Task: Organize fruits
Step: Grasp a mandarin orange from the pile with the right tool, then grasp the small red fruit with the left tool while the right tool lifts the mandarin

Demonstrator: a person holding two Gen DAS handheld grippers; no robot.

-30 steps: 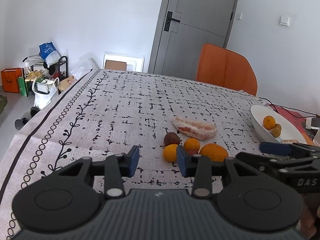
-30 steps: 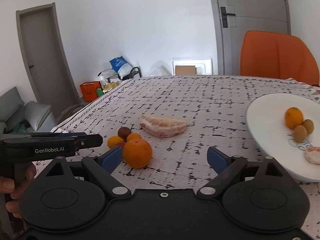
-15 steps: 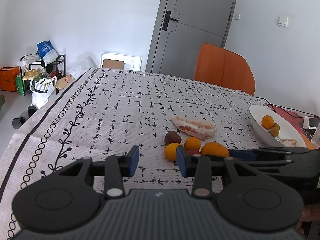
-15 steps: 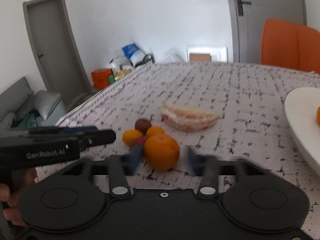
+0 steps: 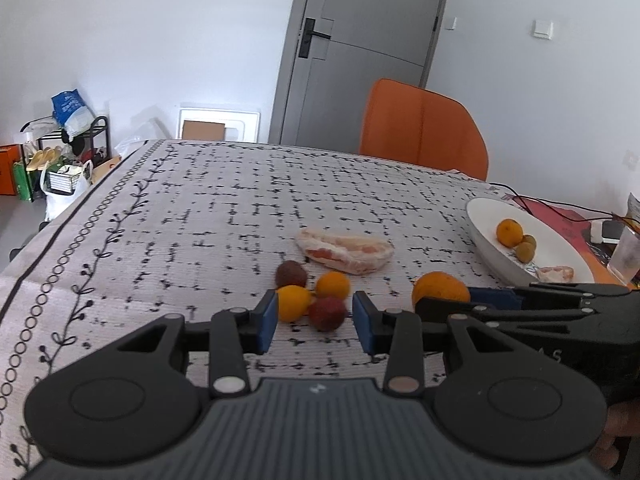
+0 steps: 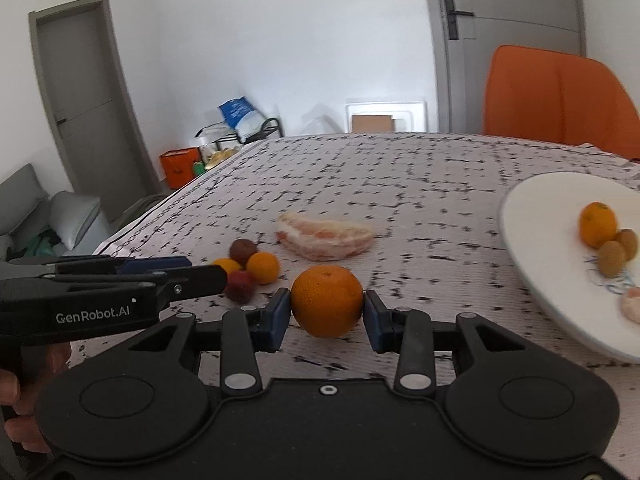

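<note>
A: What are your right fingers doing?

B: Your right gripper [image 6: 326,312] has its two blue pads pressed on either side of the big orange [image 6: 327,300]; it is clenched on that fruit, just above the tablecloth [image 6: 400,168]. From the left wrist view the same orange [image 5: 440,289] sits partly behind the right gripper [image 5: 472,300], so the grip itself shows only in the right wrist view.

A: And your left?

B: Your left gripper [image 5: 314,322] stands part open and holds nothing. Its gap frames the red fruit [image 5: 327,313], but the pads are not touching it. The yellow fruit [image 5: 294,302] lies just beside the left pad; whether they touch, you cannot tell.

A: Where is the rest, taking the orange as the mark?

B: Left of the orange lies the small cluster: red fruit [image 6: 239,287], a small orange [image 6: 263,267], a dark brown fruit [image 6: 243,252] and the yellow fruit [image 6: 226,266], half hidden by the left gripper [image 6: 200,276]. Beyond the orange lies the pomelo wedge [image 6: 326,236]. Right of it is the plate [image 6: 532,248] with a tangerine [image 6: 598,225] and two brown-green fruits touching it.

A: Anything only the left view shows?

B: A glass [image 5: 626,254] past the plate [image 5: 484,232], and cables. The right view alone shows a sofa [image 6: 36,216].
</note>
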